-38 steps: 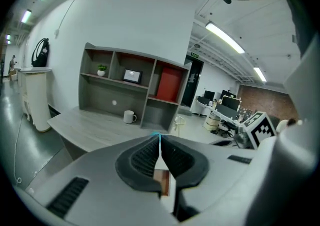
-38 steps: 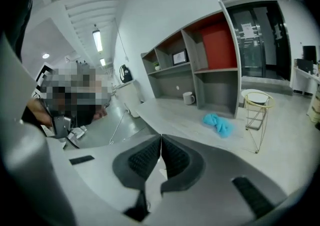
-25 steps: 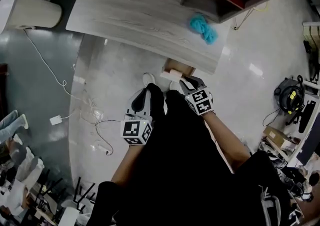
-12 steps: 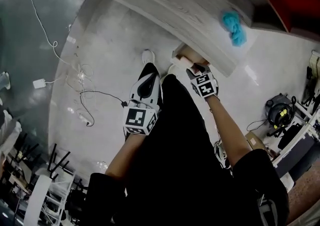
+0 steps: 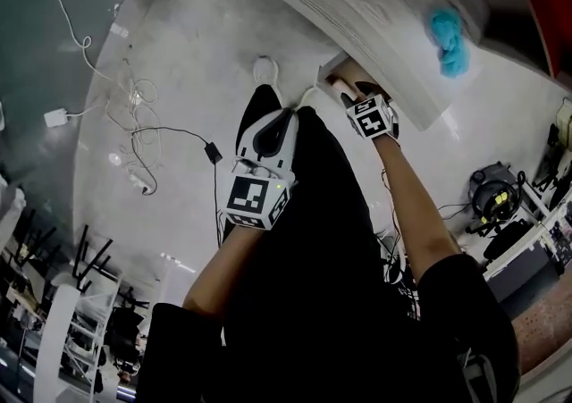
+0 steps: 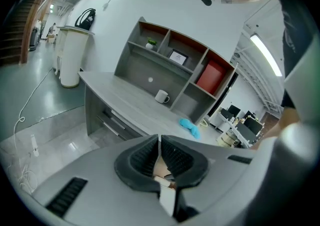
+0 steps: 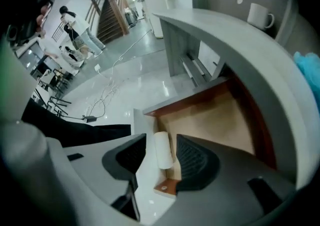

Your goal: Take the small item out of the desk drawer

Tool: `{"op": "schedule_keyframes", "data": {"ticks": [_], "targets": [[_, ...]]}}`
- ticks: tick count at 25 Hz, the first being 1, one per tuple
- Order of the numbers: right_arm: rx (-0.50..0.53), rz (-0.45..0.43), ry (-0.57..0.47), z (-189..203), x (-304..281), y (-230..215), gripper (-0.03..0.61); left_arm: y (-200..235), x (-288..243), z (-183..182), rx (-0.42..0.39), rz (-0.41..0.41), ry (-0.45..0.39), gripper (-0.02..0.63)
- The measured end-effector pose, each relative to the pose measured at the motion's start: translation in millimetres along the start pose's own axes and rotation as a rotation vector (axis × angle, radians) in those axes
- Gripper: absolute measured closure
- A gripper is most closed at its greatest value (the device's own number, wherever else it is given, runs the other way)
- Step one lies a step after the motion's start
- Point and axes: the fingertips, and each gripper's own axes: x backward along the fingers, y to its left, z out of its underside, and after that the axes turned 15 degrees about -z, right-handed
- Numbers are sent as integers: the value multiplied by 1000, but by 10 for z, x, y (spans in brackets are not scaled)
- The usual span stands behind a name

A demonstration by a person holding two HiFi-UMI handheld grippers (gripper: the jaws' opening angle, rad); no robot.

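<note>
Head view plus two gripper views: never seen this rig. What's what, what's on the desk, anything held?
No robot: a person holds a two-jaw gripper in each hand. The head view looks down from a camera on the person's head; each gripper view looks along that gripper's jaws. On the grey desk sit a white mug and a blue fluffy thing. The left gripper is shut and empty. The right gripper is at the open drawer; its jaws are opening, with the white drawer handle between them, ungripped. No small item shows in the drawer.
</note>
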Motion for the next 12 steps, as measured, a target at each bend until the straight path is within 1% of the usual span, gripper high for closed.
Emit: {"op": "schedule_keyframes", "data": {"ticks": [4, 12], "targets": [[23, -10, 73, 135, -210, -76, 387, 64, -37, 89, 20, -22, 10, 598], [58, -32, 151, 302, -480, -132, 387, 63, -2, 267, 31, -34, 46, 598]]}}
